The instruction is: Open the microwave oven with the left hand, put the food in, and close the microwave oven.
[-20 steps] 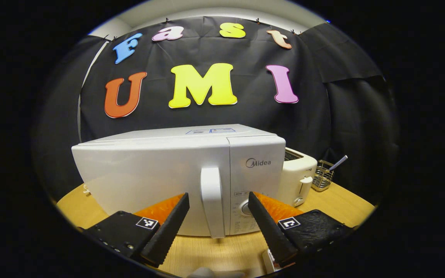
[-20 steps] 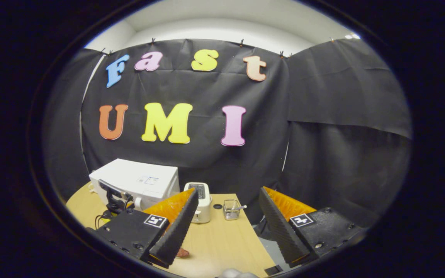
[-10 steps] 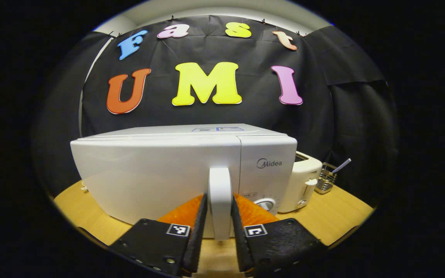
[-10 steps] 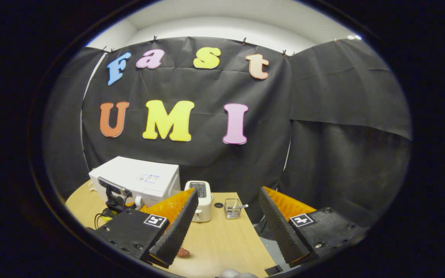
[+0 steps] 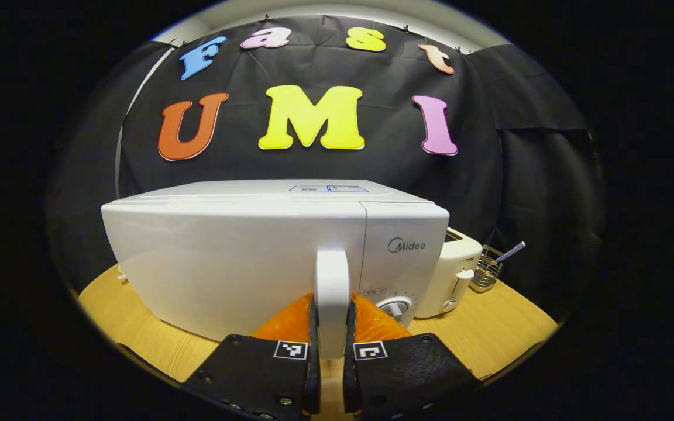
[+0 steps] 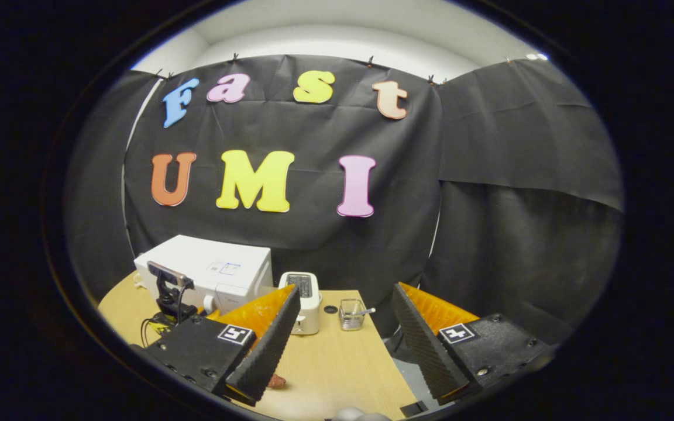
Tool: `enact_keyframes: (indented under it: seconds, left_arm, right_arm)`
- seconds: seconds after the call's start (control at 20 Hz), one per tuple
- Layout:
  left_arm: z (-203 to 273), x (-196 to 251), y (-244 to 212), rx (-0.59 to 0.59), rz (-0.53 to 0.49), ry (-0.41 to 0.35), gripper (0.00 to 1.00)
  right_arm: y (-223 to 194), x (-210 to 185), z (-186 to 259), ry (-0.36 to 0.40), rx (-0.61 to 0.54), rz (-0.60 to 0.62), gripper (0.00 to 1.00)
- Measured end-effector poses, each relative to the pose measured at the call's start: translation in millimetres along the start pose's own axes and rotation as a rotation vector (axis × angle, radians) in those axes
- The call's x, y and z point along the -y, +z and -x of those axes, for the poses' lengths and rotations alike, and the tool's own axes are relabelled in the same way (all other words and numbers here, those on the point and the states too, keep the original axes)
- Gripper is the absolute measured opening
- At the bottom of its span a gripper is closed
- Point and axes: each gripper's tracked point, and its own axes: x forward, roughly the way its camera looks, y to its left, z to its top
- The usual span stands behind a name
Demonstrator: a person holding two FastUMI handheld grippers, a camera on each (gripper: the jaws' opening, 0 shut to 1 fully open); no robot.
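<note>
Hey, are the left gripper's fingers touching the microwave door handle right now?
Touching. In the left gripper view, the left gripper has both fingers pressed against the sides of the white door handle, with no gap on either side.

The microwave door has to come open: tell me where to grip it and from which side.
Grip the door handle, the upright white bar at the door's right edge on the microwave. Come straight from the front, one finger each side; the left gripper is already shut on it.

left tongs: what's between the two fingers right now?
In the left gripper view, the microwave door's vertical handle sits between the fingers of the left tongs; both press on its lower part, door closed.
</note>
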Motion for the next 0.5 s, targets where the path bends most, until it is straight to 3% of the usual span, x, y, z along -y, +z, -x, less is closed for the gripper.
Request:
enact_keyframes:
  seconds: [0.25, 0.5]
  left_arm:
    - [2.1, -0.1, -0.8, -0.007, -0.002, -0.010, 0.14]
    - [55.6, -6.1, -14.3, 0.002, -0.055, -0.042, 0.14]
  right_arm:
    - [0.0, -2.6, 4.1, 0.013, 0.006, 0.009, 1.00]
    - [-4.1, -18.8, 10.2, 0.050, 0.009, 0.038, 1.00]
